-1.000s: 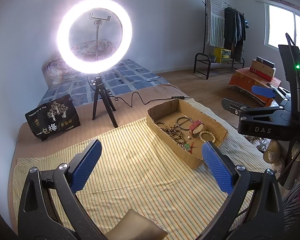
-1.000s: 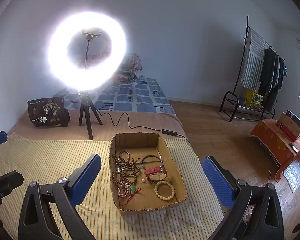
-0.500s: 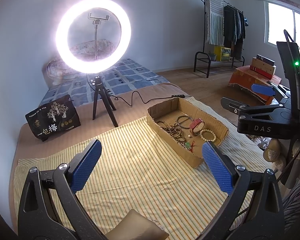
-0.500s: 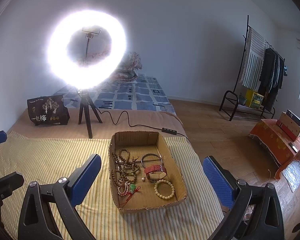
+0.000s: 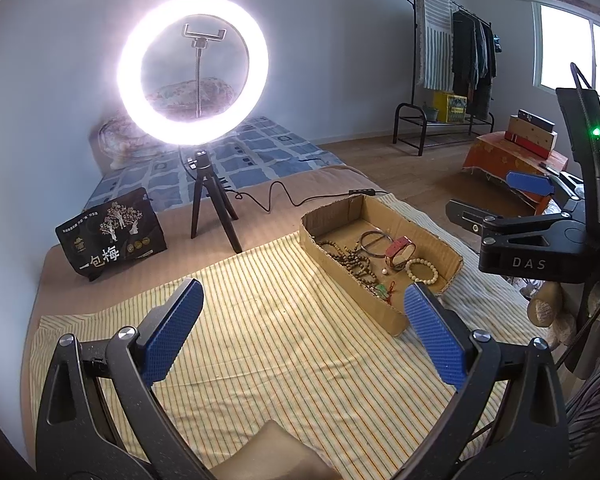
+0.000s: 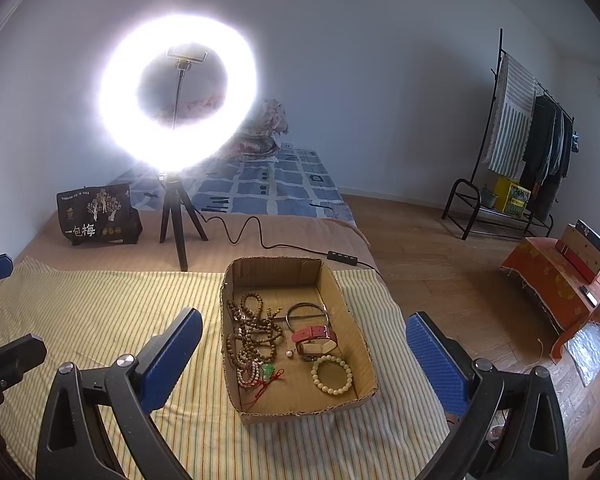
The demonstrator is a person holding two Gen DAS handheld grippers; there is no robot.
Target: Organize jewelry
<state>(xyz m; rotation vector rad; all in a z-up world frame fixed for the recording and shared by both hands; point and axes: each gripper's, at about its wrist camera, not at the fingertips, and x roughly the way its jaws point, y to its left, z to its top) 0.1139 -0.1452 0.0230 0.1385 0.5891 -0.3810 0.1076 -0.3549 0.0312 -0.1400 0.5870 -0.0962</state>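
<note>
A shallow cardboard tray [image 6: 342, 292] sits on the striped cloth; it also shows in the left wrist view [image 5: 348, 282]. In it lie brown bead strands [image 6: 252, 332], a dark bangle [image 6: 306, 314], a red strap watch [image 6: 316, 340], a cream bead bracelet [image 6: 334, 374] and a green pendant on red cord [image 6: 268, 372]. My right gripper [image 6: 304, 354] is open and empty, held above the tray's near end. My left gripper [image 5: 302, 330] is open and empty over the cloth, left of the tray. The right gripper's body [image 5: 536, 240] shows at the right of the left wrist view.
A lit ring light on a tripod [image 6: 176, 216] stands behind the cloth, its cable [image 6: 260, 236] running right past the tray. A black snack bag [image 6: 96, 220] lies at the back left. The yellow striped cloth [image 6: 100, 312] covers the bed. Floor and a clothes rack [image 6: 520, 140] are to the right.
Both grippers have drifted slightly; the tray sits a little lower and nearer in the right wrist view. Both stay open and empty. Nothing in the tray has moved.
</note>
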